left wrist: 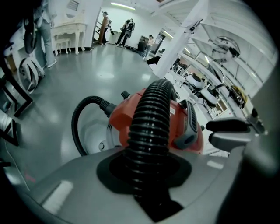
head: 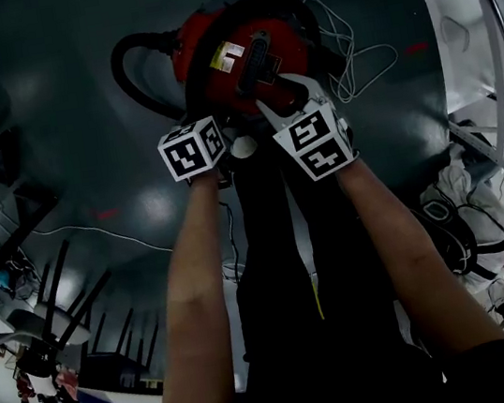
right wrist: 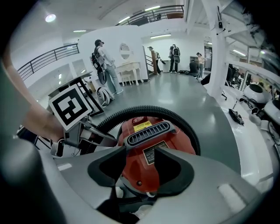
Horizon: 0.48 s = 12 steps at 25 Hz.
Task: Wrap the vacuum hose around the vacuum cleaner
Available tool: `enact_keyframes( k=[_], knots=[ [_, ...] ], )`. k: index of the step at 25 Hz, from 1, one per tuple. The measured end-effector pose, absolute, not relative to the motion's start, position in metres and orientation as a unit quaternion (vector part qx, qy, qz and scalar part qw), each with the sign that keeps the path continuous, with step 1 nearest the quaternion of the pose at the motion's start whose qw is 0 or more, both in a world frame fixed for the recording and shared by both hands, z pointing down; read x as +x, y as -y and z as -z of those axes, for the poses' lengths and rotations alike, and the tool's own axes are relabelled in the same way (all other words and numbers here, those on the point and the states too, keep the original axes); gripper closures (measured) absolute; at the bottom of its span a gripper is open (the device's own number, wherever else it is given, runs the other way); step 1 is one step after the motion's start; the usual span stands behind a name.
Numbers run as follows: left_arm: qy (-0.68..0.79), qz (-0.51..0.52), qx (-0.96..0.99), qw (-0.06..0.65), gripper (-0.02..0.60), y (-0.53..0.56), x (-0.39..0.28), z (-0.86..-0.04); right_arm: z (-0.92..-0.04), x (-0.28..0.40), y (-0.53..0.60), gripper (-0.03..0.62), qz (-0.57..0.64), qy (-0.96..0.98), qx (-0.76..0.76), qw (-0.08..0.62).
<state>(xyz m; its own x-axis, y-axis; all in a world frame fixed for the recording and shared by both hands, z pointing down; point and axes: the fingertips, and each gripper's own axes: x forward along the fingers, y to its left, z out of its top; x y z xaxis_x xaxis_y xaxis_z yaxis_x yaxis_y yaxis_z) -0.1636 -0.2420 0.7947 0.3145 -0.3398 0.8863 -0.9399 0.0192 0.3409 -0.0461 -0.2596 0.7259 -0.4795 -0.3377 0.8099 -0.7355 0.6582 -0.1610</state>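
The red vacuum cleaner (head: 203, 61) stands on the dark floor (head: 61, 131), just ahead of the person; a white power cord (head: 358, 60) lies in loose loops beside it. The black ribbed hose (left wrist: 151, 118) leaves the body in a loop at one side, curves round its far side, then rises over the top and runs down into the left tongs (left wrist: 146, 170). These are closed on it, the dark pads hugging the ribs.

The right tongs (right wrist: 141, 168) stand apart and grip nothing; the red body and its grey vented handle (right wrist: 146, 132) show through the gap, close beyond the tips, though whether they touch the casing cannot be told.

The step in hand looks like the winding itself — part of a turn is laid and the free length is being led over the machine. The next move likely calls for carrying the held length on round the body, low and snug against the casing; the open tongs could pin the laid turn so it does not spring off — the stiff ribs will resist a tight bend.
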Motion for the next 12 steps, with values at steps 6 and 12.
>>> enact_keyframes(
  k=[6, 12],
  knots=[
    [0.486, -0.297, 0.646, 0.508, 0.455, 0.236, -0.155, -0.805, -0.731, -0.041, 0.255, 0.393, -0.256, 0.821, 0.324, 0.394],
    [0.484, -0.3, 0.656, 0.495, 0.426, 0.239, -0.16, -0.804, -0.733, -0.041, 0.255, 0.393, -0.254, 0.823, 0.317, 0.396]
  ],
)
